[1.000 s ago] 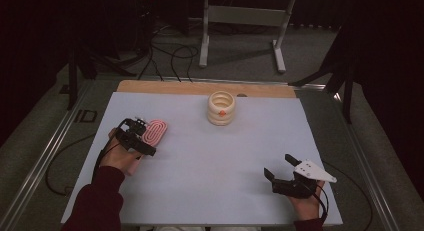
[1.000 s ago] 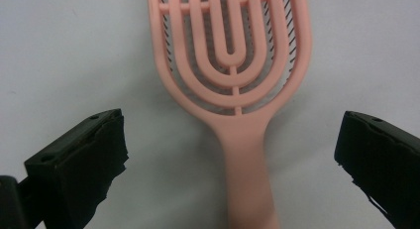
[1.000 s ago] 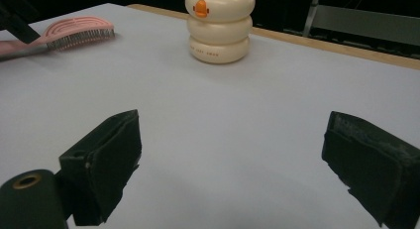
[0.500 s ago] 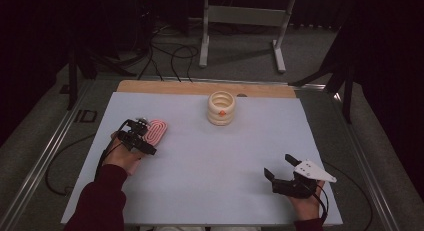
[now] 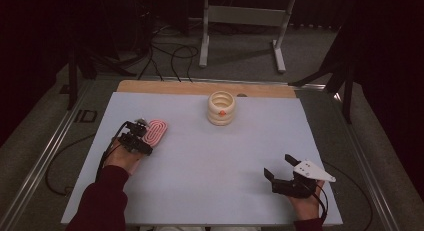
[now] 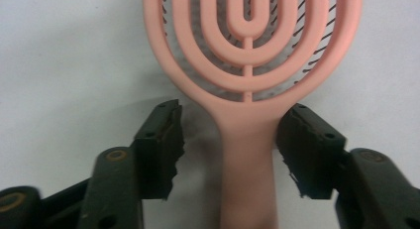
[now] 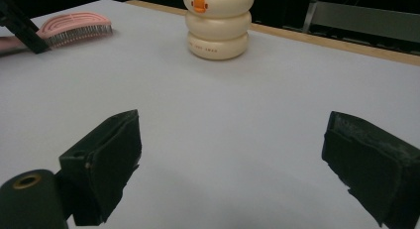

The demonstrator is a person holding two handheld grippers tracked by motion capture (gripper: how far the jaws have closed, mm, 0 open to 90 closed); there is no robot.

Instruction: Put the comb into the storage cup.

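Left gripper (image 6: 228, 149) closing on the pink plastic vented hairbrush (image 6: 247, 65).
Its jaws have just been narrowing around the handle; one pad touches, one stands clear. Brush lies flat on the white table (image 5: 210, 161), unlifted; right gripper (image 5: 285, 173) idles wide open.

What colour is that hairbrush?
Pink, with dark bristles; the hairbrush shows best in the left gripper view.

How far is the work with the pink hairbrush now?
Done: the left claw straddles the handle of the pink hairbrush. In hand: its jaws have just been closing; one pad touches the handle, the other is still apart. Left: gripping and lifting. The right claw rests open; the cream container stands untouched.
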